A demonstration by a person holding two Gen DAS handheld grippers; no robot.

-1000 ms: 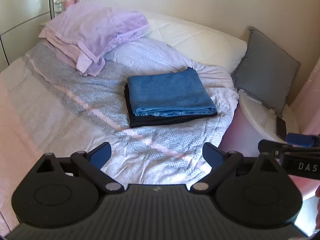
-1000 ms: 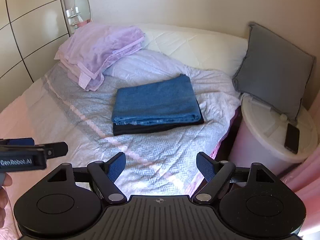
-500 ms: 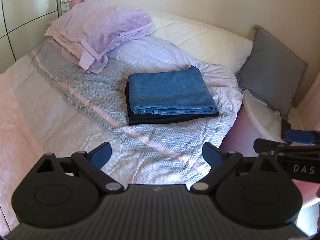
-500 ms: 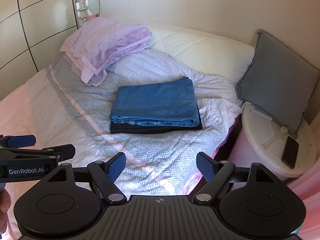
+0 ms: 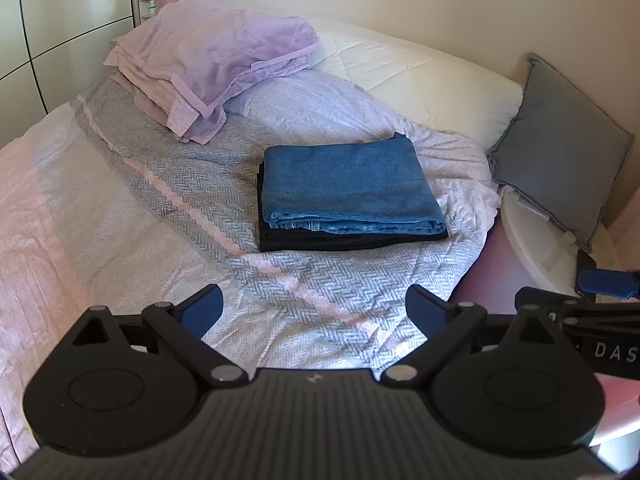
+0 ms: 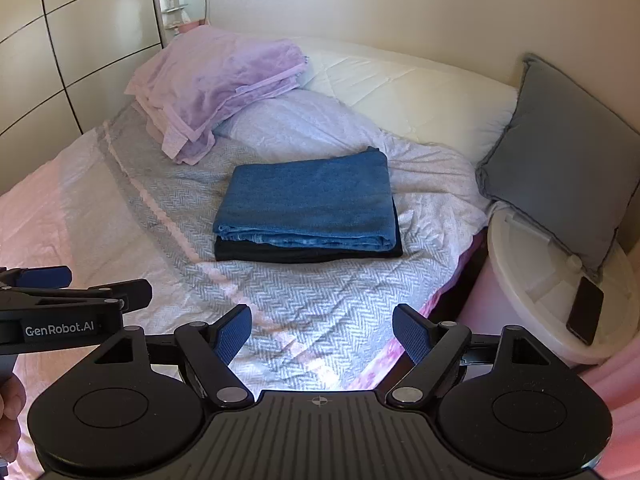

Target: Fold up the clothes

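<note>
Two folded garments sit stacked in the left wrist view, folded blue jeans [image 5: 352,188] squared on top of a folded black garment [image 5: 344,240], lying on the grey herringbone bedspread [image 5: 192,184] toward 12 o'clock from the left gripper [image 5: 314,304]; the tidy stacking suggests finished pieces parked out of the working space. A looser lilac heap of clothes [image 5: 216,60] rests at 11 o'clock by the pillows, likely what is left to fold. This gripper hovers level above the near bedspread, jaws spread wide and holding nothing, with the tip of the right gripper [image 5: 604,284] poking in at 3 o'clock. From the right wrist view, the jeans [image 6: 308,204] lie at 12 o'clock and the lilac heap [image 6: 216,84] at 11 o'clock, while a grey cushion [image 6: 560,156] leans at 2 o'clock above a white round bedside table [image 6: 532,280] carrying a phone [image 6: 586,304]. The right gripper [image 6: 322,332] hangs clear of the cloth, fingers released and empty; the left gripper [image 6: 80,288] shows side-on at 9 o'clock.
</note>
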